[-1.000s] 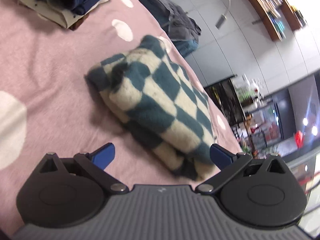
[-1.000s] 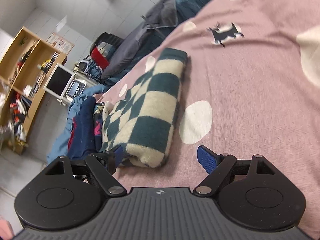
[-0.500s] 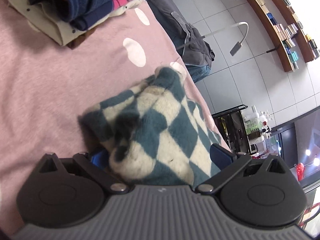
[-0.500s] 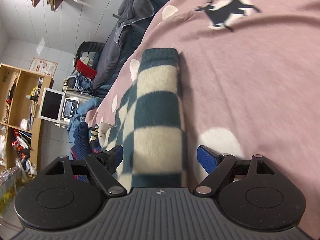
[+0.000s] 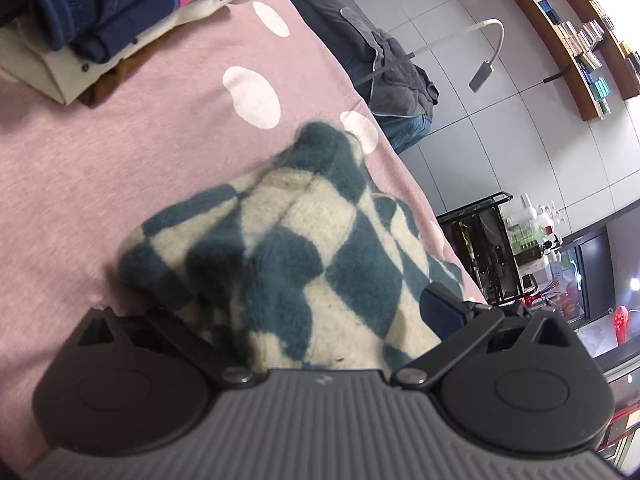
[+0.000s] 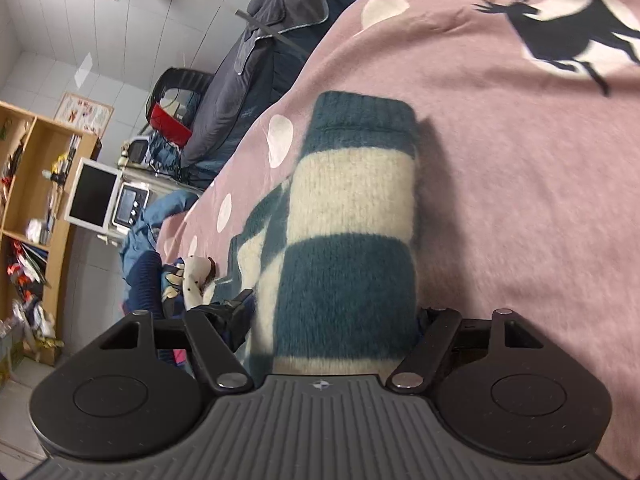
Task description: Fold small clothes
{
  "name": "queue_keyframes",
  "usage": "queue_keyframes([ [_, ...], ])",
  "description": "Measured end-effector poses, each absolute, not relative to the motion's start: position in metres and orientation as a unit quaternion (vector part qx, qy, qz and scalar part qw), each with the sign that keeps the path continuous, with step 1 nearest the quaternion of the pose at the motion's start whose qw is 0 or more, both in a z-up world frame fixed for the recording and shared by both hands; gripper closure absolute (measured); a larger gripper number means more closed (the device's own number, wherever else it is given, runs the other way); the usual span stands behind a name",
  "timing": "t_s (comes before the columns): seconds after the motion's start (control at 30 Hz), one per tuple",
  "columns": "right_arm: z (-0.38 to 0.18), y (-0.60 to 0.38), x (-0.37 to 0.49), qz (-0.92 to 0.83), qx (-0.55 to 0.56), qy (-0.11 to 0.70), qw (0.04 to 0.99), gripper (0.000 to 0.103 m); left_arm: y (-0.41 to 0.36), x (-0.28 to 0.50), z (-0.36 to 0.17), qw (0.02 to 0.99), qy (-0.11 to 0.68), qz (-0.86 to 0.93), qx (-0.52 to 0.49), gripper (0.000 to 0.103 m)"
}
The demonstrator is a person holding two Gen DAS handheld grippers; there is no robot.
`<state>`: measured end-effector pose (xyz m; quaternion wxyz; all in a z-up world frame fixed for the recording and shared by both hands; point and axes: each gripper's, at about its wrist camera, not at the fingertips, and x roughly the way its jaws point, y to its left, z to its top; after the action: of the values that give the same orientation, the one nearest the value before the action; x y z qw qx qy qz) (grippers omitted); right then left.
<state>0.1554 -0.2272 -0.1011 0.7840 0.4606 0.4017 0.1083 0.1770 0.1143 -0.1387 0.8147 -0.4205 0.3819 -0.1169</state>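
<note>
Since one second ago both grippers have come forward onto the folded checkered sweater (image 5: 288, 264), which was lying in front of them and now fills the space between their fingers. The left gripper (image 5: 320, 312) has its jaws spread wide around one end of the sweater; the blue pad (image 5: 438, 312) on one side touches the fleece, the other pad is hidden under the cloth, so I cannot tell if it really clamps. The right gripper (image 6: 336, 320) has its jaws narrowed against both sides of the other end of the sweater (image 6: 348, 240), and the fabric looks squeezed between them. The sweater, teal and cream, lies folded in a long bundle on the pink blanket (image 5: 100, 168) with white spots, near its edge. In the right wrist view a black deer print (image 6: 568, 44) is on the blanket (image 6: 520, 184), well apart from the sweater. A stack of folded clothes (image 5: 100, 20) stands on the blanket, beyond the sweater in the left wrist view.
</note>
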Motion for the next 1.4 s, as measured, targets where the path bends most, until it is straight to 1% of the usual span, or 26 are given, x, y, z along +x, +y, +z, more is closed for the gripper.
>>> queue_keyframes([
  [0.03, -0.102, -0.227, 0.157, 0.106, 0.459, 0.402, 0.785, 0.000, 0.114, 0.179, -0.139, 0.814, 0.382, -0.117, -0.422, 0.000],
  [0.07, -0.102, -0.227, 0.157, 0.104, 0.457, 0.402, 0.786, 0.005, 0.115, 0.179, -0.139, 0.814, 0.383, -0.117, -0.421, 0.000],
  [0.1, -0.103, -0.227, 0.157, 0.103, 0.456, 0.401, 0.788, 0.010, 0.115, 0.179, -0.139, 0.815, 0.384, -0.117, -0.418, 0.003],
  [0.13, -0.103, -0.227, 0.156, 0.102, 0.456, 0.401, 0.788, 0.013, 0.114, 0.179, -0.138, 0.817, 0.388, -0.115, -0.411, 0.006],
  [0.2, -0.104, -0.230, 0.153, 0.101, 0.457, 0.401, 0.788, 0.021, 0.115, 0.176, -0.139, 0.822, 0.392, -0.108, -0.398, 0.020],
  [0.27, -0.104, -0.231, 0.152, 0.098, 0.461, 0.399, 0.786, 0.027, 0.116, 0.175, -0.138, 0.824, 0.398, -0.103, -0.390, 0.027],
  [0.33, -0.102, -0.229, 0.151, 0.094, 0.457, 0.398, 0.790, 0.029, 0.115, 0.175, -0.136, 0.828, 0.402, -0.103, -0.377, 0.030],
  [0.43, -0.096, -0.224, 0.149, 0.084, 0.446, 0.397, 0.798, 0.032, 0.110, 0.175, -0.129, 0.836, 0.409, -0.099, -0.353, 0.039],
  [0.5, -0.089, -0.220, 0.145, 0.083, 0.427, 0.393, 0.810, 0.037, 0.106, 0.174, -0.121, 0.846, 0.414, -0.094, -0.324, 0.049],
  [0.6, -0.073, -0.209, 0.138, 0.084, 0.382, 0.382, 0.837, 0.040, 0.096, 0.172, -0.105, 0.863, 0.415, -0.091, -0.271, 0.059],
  [0.7, -0.061, -0.203, 0.129, 0.085, 0.351, 0.370, 0.856, 0.042, 0.087, 0.168, -0.092, 0.875, 0.413, -0.091, -0.236, 0.062],
  [0.8, -0.052, -0.200, 0.122, 0.080, 0.325, 0.368, 0.867, 0.043, 0.081, 0.162, -0.083, 0.875, 0.415, -0.098, -0.227, 0.064],
  [0.97, -0.042, -0.208, 0.098, 0.073, 0.319, 0.364, 0.872, 0.043, 0.074, 0.142, -0.071, 0.874, 0.416, -0.115, -0.222, 0.065],
  [1.4, 0.001, -0.212, 0.028, 0.054, 0.197, 0.299, 0.932, 0.045, 0.020, 0.073, -0.043, 0.874, 0.411, -0.177, -0.188, 0.065],
])
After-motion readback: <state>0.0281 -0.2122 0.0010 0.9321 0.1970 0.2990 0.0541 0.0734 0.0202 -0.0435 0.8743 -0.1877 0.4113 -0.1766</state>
